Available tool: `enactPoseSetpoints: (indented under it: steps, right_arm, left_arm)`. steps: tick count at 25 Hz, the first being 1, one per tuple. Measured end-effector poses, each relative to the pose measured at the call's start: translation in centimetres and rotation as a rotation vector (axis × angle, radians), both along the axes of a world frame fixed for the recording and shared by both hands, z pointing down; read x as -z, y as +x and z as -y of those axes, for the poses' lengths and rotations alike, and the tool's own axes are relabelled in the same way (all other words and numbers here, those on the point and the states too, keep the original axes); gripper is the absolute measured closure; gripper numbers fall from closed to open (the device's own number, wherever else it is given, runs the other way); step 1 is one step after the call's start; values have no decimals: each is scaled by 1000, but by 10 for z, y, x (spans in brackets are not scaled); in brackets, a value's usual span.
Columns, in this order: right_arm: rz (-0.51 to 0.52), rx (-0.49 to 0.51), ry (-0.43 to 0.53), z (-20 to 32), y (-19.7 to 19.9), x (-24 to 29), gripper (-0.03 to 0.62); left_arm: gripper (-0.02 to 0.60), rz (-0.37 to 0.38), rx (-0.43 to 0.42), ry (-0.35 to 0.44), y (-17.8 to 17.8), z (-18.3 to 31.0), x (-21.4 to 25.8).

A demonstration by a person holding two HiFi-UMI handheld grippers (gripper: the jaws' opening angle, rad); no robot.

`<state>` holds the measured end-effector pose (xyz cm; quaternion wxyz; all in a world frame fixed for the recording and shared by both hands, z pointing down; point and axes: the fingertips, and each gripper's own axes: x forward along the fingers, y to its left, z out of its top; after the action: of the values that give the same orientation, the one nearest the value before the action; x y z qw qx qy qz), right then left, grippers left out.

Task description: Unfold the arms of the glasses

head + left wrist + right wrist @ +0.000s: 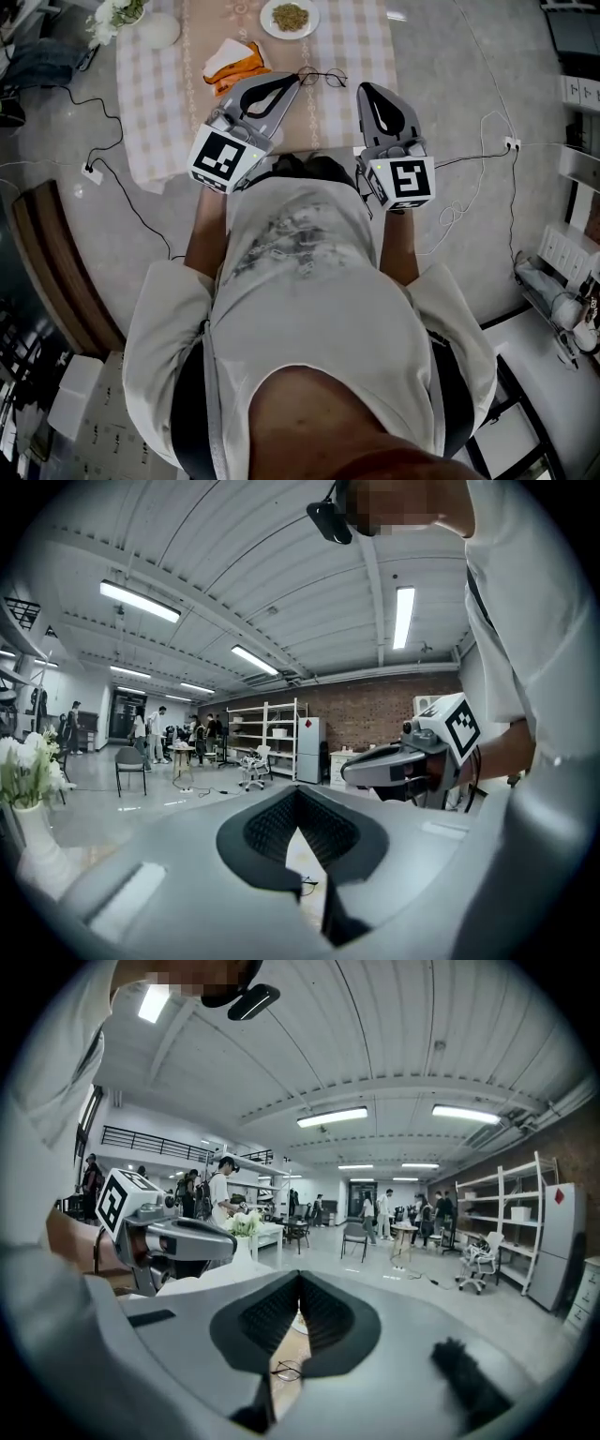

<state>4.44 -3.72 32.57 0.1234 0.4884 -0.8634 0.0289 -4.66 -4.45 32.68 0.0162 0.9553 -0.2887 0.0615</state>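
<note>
Left gripper point(291, 84) and right gripper point(368, 91) both have fingers together with nothing in them, hovering over the near side of the tabletop point(159, 103), while the glasses point(323, 77) lie flat on the checked cloth between the two tips, touched by neither.

free: bare tablecloth point(328, 117) in the upper centre, below the glasses point(323, 77) | free: cloth right of the glasses | obstacle: orange-and-white packet point(232, 64) near their left | obstacle: plate point(290, 18) above them, apart | obstacle: white vase point(157, 31) upper left, well apart
</note>
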Motion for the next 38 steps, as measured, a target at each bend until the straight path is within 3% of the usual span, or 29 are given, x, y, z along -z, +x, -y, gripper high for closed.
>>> enactPoseSetpoints:
  steps: [14, 38]
  right_arm:
    - [-93, -45, -105, 12, 9, -49, 577]
    - [-170, 2, -233, 50, 28, -115, 576]
  left_arm:
    - [571, 80, -76, -65, 3, 23, -52]
    - [571, 246, -160, -175, 39, 57, -125]
